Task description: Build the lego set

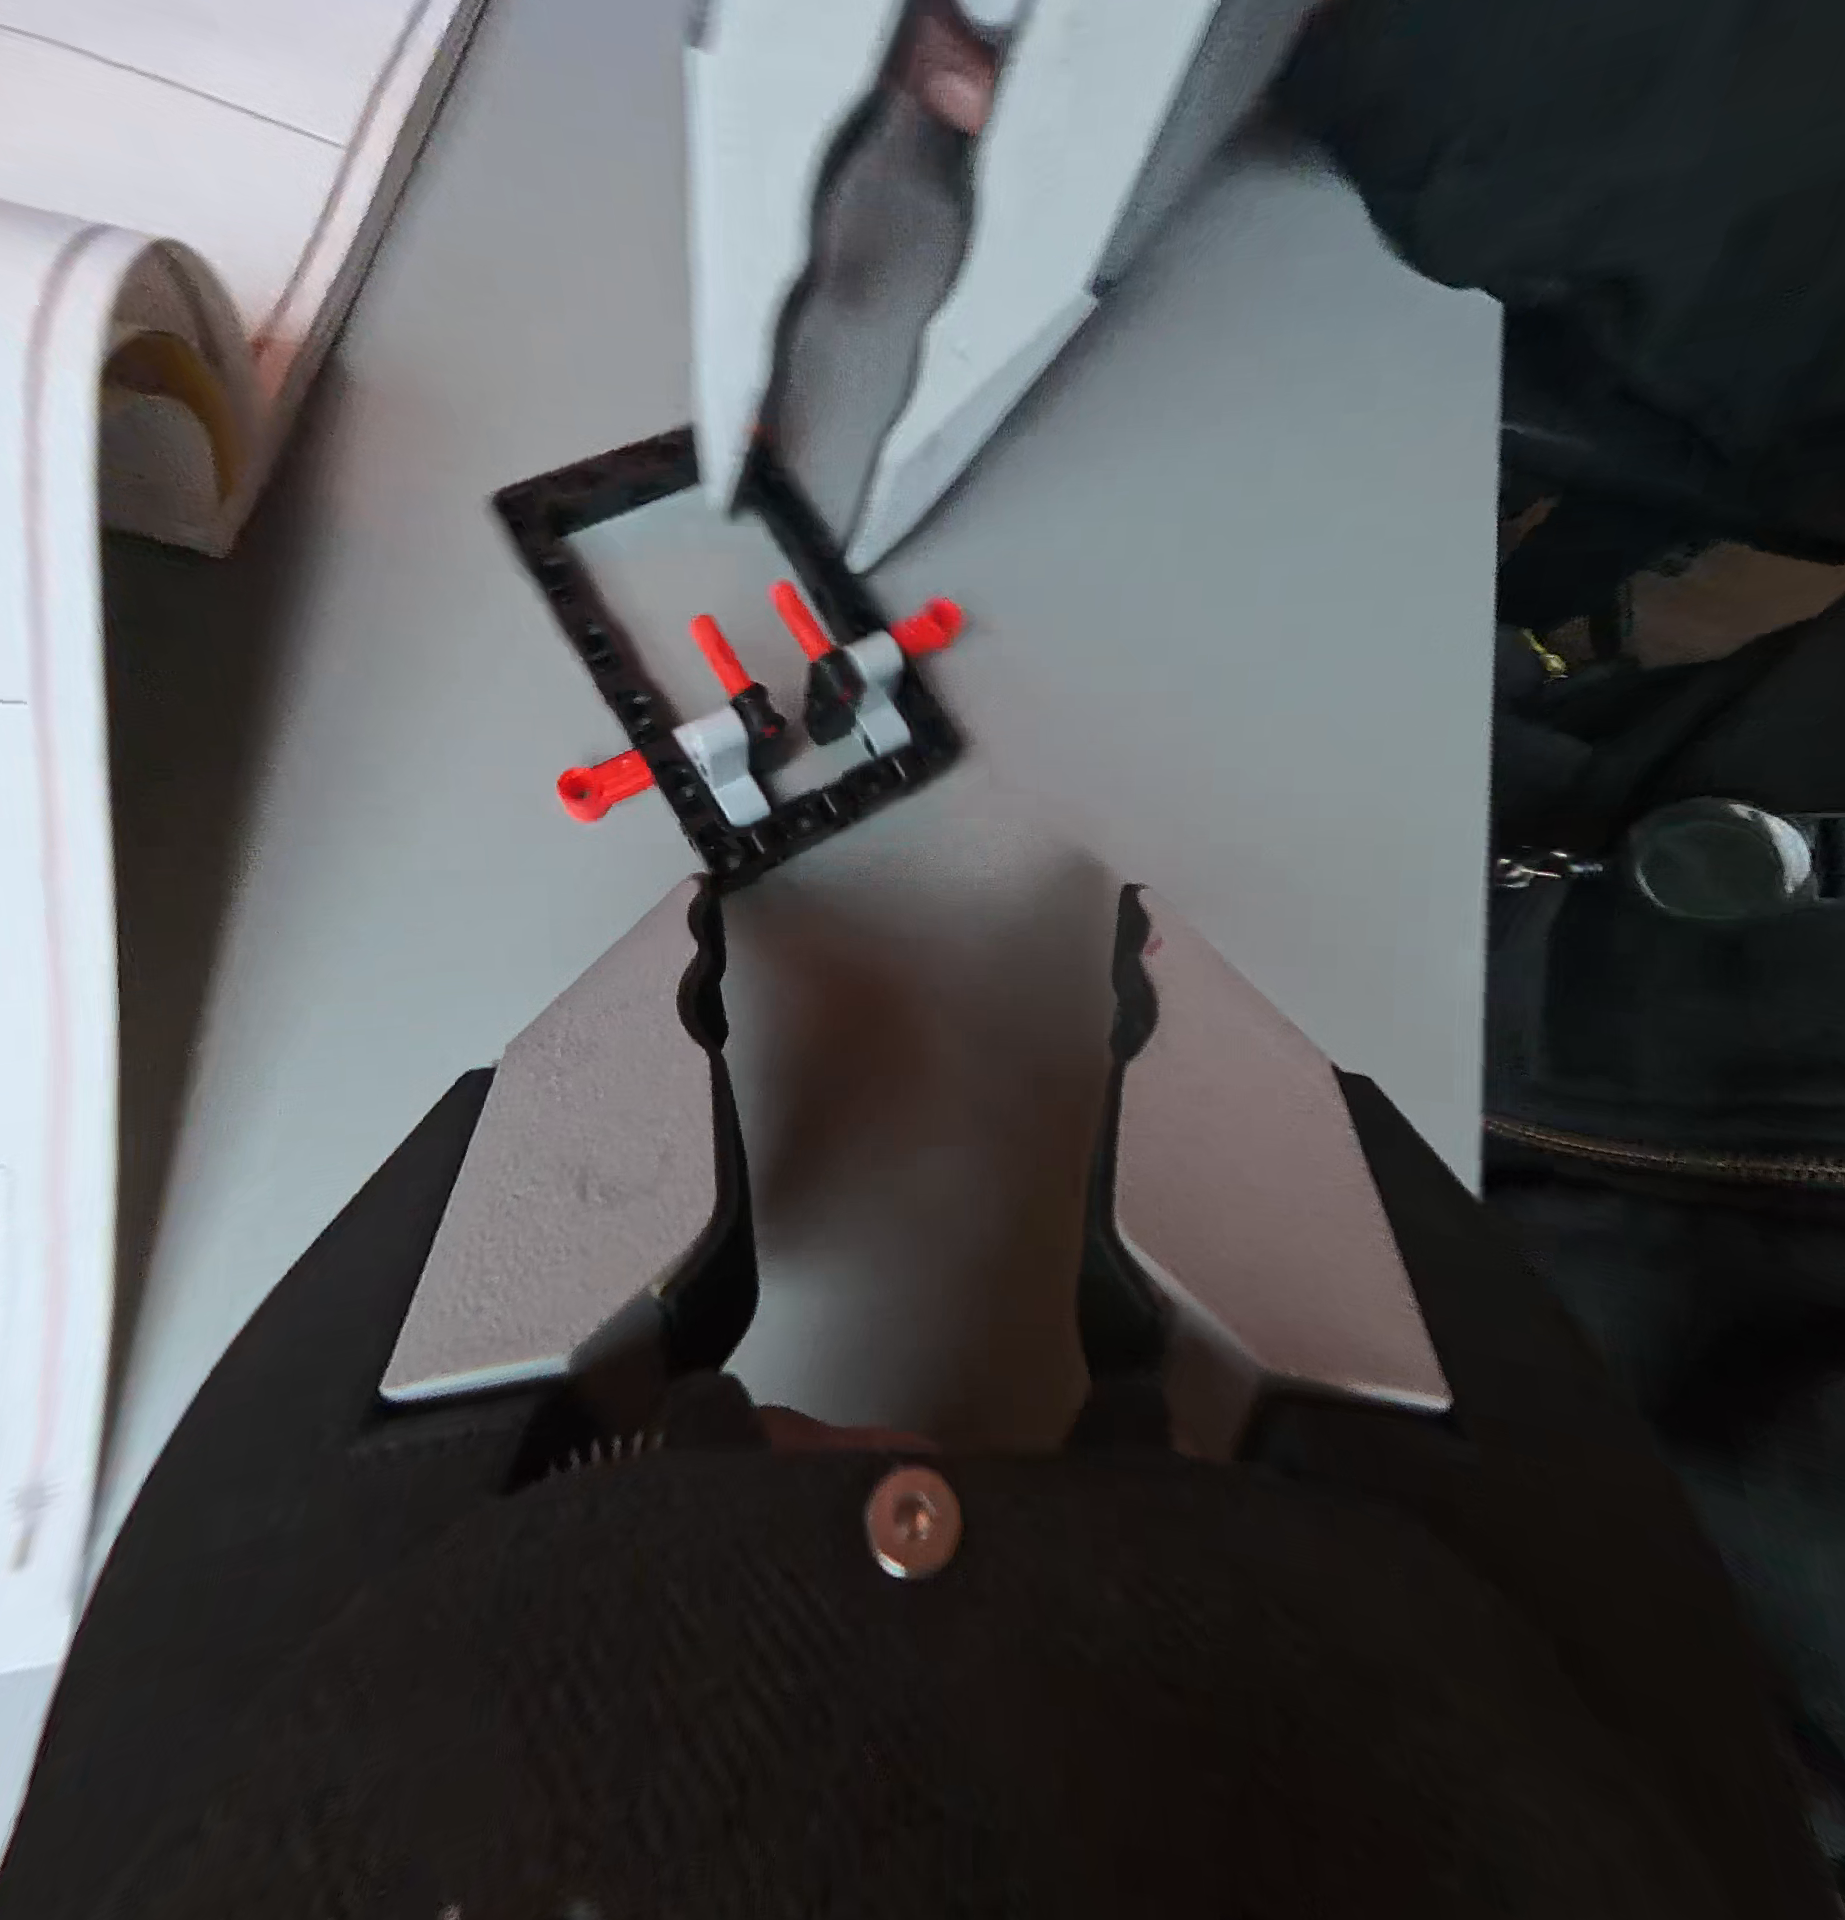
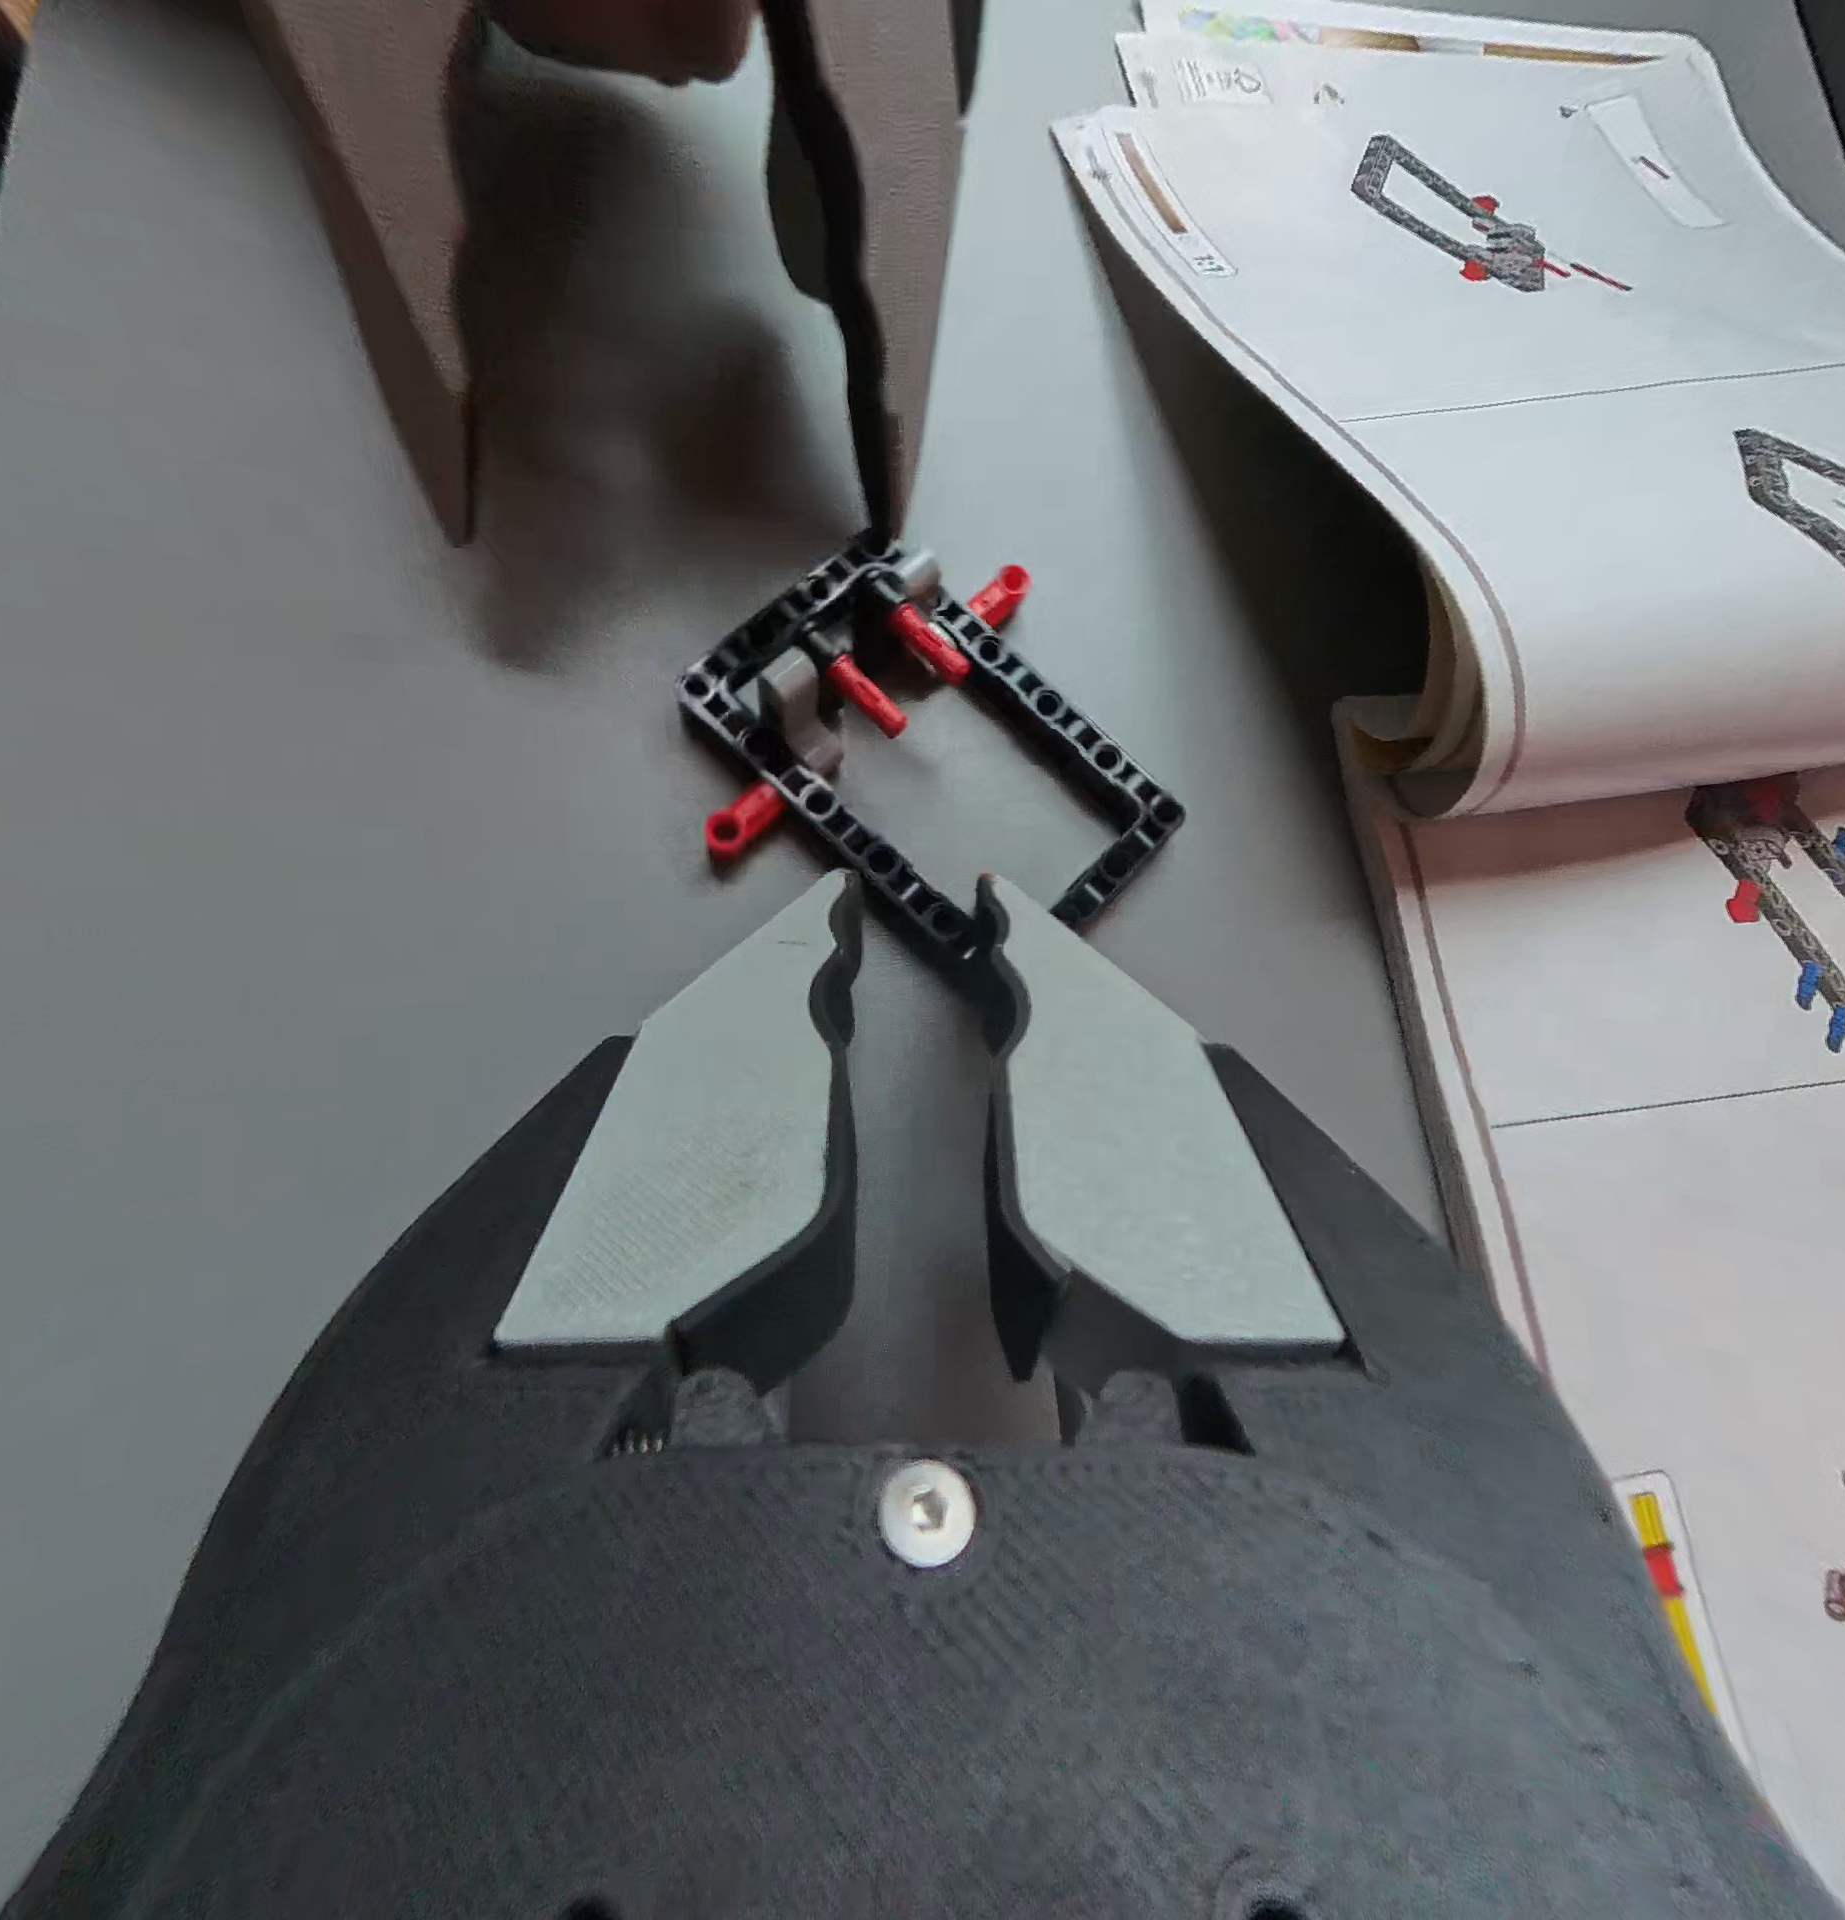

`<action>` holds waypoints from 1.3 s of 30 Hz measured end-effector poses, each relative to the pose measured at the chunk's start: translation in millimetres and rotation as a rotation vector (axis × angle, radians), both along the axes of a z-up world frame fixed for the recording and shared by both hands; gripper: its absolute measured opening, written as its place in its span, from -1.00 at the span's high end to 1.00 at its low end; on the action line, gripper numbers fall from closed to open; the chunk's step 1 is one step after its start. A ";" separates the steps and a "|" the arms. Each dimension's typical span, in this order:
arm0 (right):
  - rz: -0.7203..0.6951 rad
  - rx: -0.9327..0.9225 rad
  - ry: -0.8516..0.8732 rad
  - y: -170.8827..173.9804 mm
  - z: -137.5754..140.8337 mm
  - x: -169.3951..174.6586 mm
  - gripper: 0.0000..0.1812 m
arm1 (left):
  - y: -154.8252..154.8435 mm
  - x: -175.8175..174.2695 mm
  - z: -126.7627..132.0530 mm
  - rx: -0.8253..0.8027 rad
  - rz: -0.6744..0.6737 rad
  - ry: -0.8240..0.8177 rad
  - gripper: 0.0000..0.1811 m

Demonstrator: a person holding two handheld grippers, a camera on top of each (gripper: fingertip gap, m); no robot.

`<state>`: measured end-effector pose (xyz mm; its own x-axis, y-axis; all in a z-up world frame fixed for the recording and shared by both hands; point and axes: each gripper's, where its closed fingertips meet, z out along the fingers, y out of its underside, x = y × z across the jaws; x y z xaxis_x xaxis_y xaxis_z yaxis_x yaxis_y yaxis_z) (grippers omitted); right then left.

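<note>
A black rectangular lego frame (image 1: 596, 634) lies on the grey table (image 1: 1261, 644). It carries two grey connectors (image 1: 726, 753), black pins and several red axles (image 1: 601, 787). My left gripper (image 1: 918, 904) is open wide and empty, with its left fingertip (image 1: 702, 909) at the frame's near corner. In the right wrist view, my right gripper (image 2: 918, 894) is closed narrowly around the opposite corner of the frame (image 2: 1063, 717). The right gripper also shows from above in the left wrist view (image 1: 798, 530), and the left gripper shows in the right wrist view (image 2: 669, 520).
An open instruction booklet (image 2: 1583, 540) lies beside the frame, with its pages curled up; it also shows in the left wrist view (image 1: 56, 623). A person in dark clothing (image 1: 1676, 312) is at the table's edge (image 1: 1491, 727). The grippers' ends are close to 8 centimetres from one another.
</note>
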<state>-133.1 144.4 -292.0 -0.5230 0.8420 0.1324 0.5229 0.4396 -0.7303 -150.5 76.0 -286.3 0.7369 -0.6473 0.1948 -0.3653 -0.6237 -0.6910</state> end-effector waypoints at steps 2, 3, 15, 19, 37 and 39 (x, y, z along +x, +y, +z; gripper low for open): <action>0.014 -0.009 -0.006 6.1 0.5 -3.4 0.72 | -7.6 13.1 1.1 -0.013 0.002 -0.012 0.09; 0.032 -0.026 -0.018 6.1 0.4 -3.6 0.72 | -10.6 17.2 0.9 -0.015 0.004 0.001 0.06; 0.049 -0.287 -0.011 6.1 26.5 13.0 0.77 | -7.9 0.8 9.5 0.077 0.085 0.102 0.41; 0.046 -0.279 0.003 -3.8 27.4 10.8 0.77 | 24.0 -16.3 14.6 0.159 0.109 0.200 0.39; -0.221 -0.782 -0.277 -7.2 17.4 -21.5 0.84 | 61.4 0.6 3.8 0.114 0.417 0.137 0.41; -0.207 -0.801 -0.321 -11.8 13.2 -20.1 0.89 | 65.0 -2.2 3.4 0.126 0.442 0.150 0.40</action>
<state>-153.2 132.6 -278.8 -0.2608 0.7004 -0.6644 0.7680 -0.2665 -0.5824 -152.7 141.0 -282.9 0.9606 -0.2778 0.0052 -0.1858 -0.6563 -0.7312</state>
